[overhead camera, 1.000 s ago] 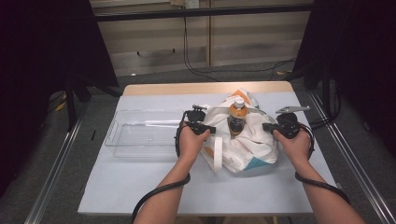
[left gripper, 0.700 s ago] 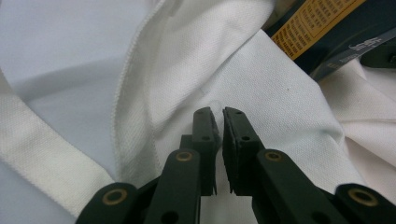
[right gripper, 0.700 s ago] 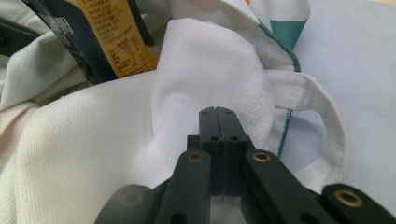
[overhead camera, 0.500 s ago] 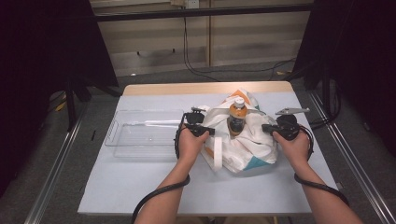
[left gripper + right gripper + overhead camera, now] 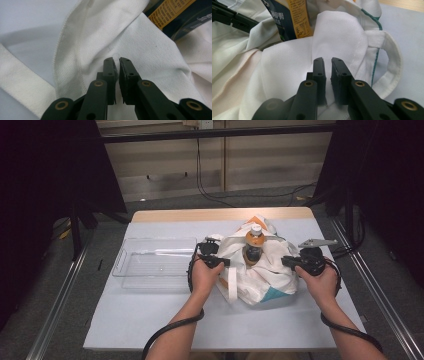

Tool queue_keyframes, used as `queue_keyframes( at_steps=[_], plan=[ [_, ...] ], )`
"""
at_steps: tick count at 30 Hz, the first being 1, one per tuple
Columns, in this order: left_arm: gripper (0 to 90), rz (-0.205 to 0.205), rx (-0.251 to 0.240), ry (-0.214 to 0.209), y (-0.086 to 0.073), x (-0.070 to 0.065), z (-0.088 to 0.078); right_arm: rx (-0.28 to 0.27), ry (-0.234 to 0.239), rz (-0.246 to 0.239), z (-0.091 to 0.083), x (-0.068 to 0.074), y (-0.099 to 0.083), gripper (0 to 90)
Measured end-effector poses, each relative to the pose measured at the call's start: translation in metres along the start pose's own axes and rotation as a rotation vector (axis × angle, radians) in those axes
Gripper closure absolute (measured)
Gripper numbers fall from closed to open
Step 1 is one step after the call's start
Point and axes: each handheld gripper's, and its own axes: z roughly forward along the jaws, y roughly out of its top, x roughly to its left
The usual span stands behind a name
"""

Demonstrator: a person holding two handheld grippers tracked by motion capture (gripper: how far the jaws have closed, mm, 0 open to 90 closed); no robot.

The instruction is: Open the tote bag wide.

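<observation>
Right now I have both grippers on the white cloth tote bag point(image 5: 260, 272), which sits slumped on the pale table cover point(image 5: 150, 320) at centre-right, just right of the clear plastic tray point(image 5: 155, 265). A bottle with an orange label point(image 5: 253, 247) and a white cap stands upright in the bag's mouth, toward the far side.

My left gripper point(image 5: 227, 262) is at the bag's left edge. In the left gripper view its jaws are pressed together on a fold of the white fabric point(image 5: 140, 50), with barely a slit between the pads; the bag's strap point(image 5: 22, 82) runs across the lower left and the bottle's dark body with its yellow label point(image 5: 170, 12) sits at the upper right.

My right gripper point(image 5: 285, 262) is at the bag's right edge, with the grey plate point(image 5: 316, 242) on top of it. In the right gripper view its jaws have just been opening a little: a narrow gap shows between the pads, and a hump of the bag's cloth point(image 5: 337, 40) lies right at and between them, so I cannot tell whether they still pinch it. A handle loop point(image 5: 392, 65) with teal stitching hangs to the right, and the bottle point(image 5: 289, 17) rises at the upper left, with the other gripper's black jaw beside it.
</observation>
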Motion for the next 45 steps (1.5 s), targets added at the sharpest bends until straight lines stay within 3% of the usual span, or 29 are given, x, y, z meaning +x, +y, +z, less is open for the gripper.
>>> queue_keyframes(
  at_steps=[8,14,19,22,23,27,30,35,36,40,45],
  plan=[
    [82.7,-0.008,-0.005,0.002,0.0,-0.001,0.0,-0.005,0.006,0.006,0.002,0.001,-0.006,78.9],
    [73.8,0.002,-0.021,-0.015,0.009,-0.005,-0.009,-0.024,-0.011,-0.001,-0.005,0.005,0.002,53.3],
    [66.8,0.024,-0.038,-0.031,0.019,-0.012,-0.018,-0.024,-0.039,-0.002,-0.014,0.001,0.004,38.8],
    [59.8,0.038,-0.043,-0.023,0.022,-0.014,-0.022,-0.013,-0.044,0.003,-0.017,-0.001,0.003,35.5],
    [59.2,0.045,-0.048,-0.039,0.025,-0.016,-0.025,-0.008,-0.037,0.018,-0.018,-0.004,0.003,29.2],
    [51.9,0.06,-0.056,-0.044,0.031,-0.023,-0.031,-0.005,-0.031,0.023,-0.02,-0.005,0.004,22.6],
    [45.9,0.056,-0.064,-0.046,0.034,-0.025,-0.034,0.003,-0.038,-0.002,-0.019,-0.002,0.004,16.7],
    [38.9,0.065,-0.073,-0.059,0.038,-0.027,-0.037,0.017,-0.051,-0.005,-0.018,0.0,0.004,11.2],
    [31.9,0.065,-0.085,-0.066,0.039,-0.028,-0.037,0.011,-0.048,-0.006,-0.017,0.001,0.004,9.6],
    [23.9,0.073,-0.079,-0.083,0.04,-0.031,-0.037,0.021,-0.058,-0.011,-0.017,0.003,0.005,6.0],
    [16.7,0.097,-0.088,-0.084,0.043,-0.034,-0.038,0.025,-0.02,-0.007,-0.016,0.003,0.005,2.3]
  ],
)
